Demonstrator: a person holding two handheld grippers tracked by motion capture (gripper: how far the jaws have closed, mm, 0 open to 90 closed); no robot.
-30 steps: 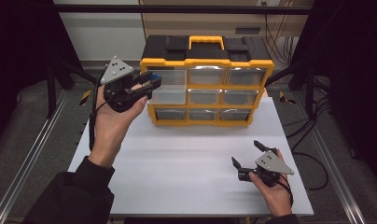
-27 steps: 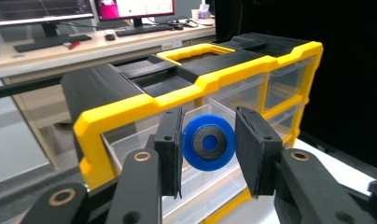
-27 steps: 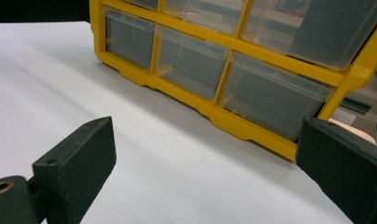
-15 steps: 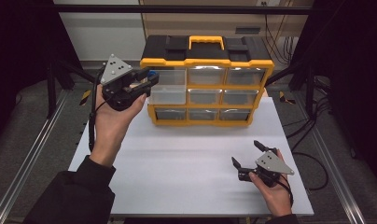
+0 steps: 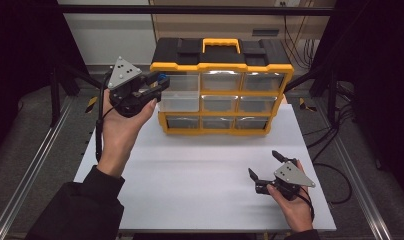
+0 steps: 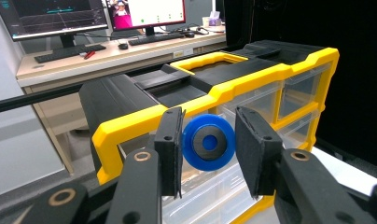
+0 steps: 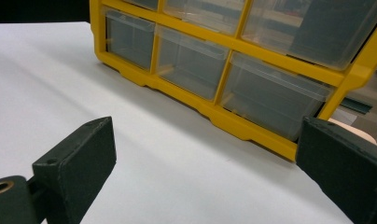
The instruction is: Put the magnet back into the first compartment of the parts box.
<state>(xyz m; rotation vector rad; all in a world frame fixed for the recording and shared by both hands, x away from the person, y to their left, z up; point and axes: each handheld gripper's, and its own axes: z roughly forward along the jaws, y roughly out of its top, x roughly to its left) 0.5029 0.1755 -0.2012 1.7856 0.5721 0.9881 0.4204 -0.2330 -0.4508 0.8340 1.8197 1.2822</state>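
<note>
While its jaws grip the blue disc [image 6: 208, 142], the left gripper [image 5: 149, 89] has neared the pulled-out drawer [image 5: 180, 100].

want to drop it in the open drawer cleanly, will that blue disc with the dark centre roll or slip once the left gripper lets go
The blue disc looks round and thin, so it may roll if it lands on edge. It seems rigid and smooth, probably plastic, so it could slide in the clear open drawer. Small for the left gripper, so likely light.

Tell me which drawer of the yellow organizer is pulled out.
The top-left drawer, right beside the left gripper holding the blue wheel. It juts forward of the frame; the others sit flush.
</note>
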